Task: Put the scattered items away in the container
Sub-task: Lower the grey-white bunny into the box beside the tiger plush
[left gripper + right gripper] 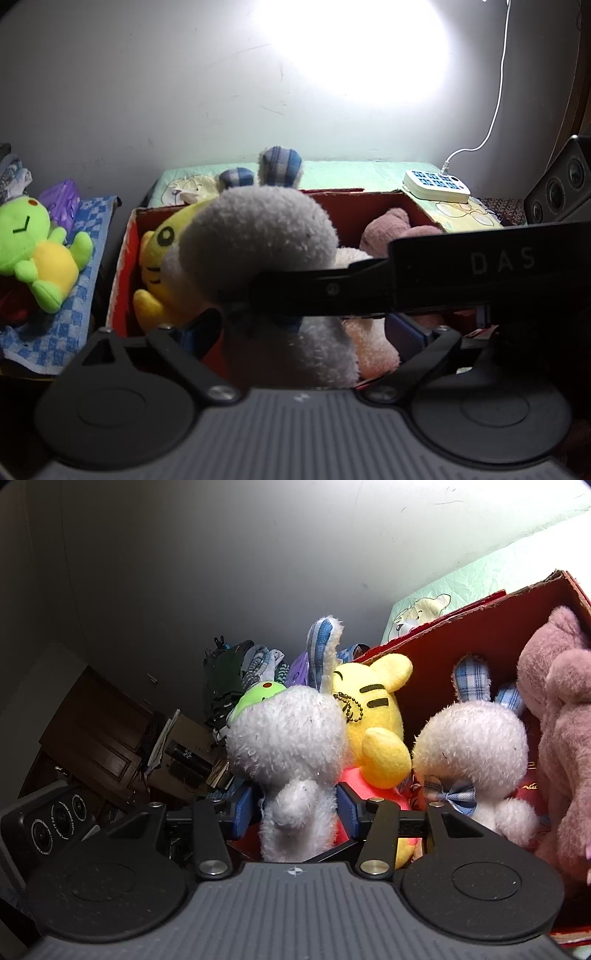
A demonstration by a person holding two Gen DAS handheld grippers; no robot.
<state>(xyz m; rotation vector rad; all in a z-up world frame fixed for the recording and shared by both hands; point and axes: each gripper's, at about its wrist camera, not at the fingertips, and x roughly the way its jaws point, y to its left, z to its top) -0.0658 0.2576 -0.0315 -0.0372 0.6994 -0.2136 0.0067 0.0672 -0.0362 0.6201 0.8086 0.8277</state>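
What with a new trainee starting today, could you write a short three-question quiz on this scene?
1. True or false: the green toy lies inside the red box.
2. Which toy stands between the fingers of the right claw? A yellow tiger, B white rabbit, C pink bear.
3. Fill in: the second rabbit, in the box, wears a ___ bow.
Key: 1 false, it lies on the checked cloth beside the box; 2 B; 3 blue.

Between my right tongs' blue pads (346, 808) sits a white rabbit (291, 738) with blue-checked ears. Beyond it are a yellow, black-striped tiger (373, 716), a pink bear (557, 716) and the red box (480, 627).
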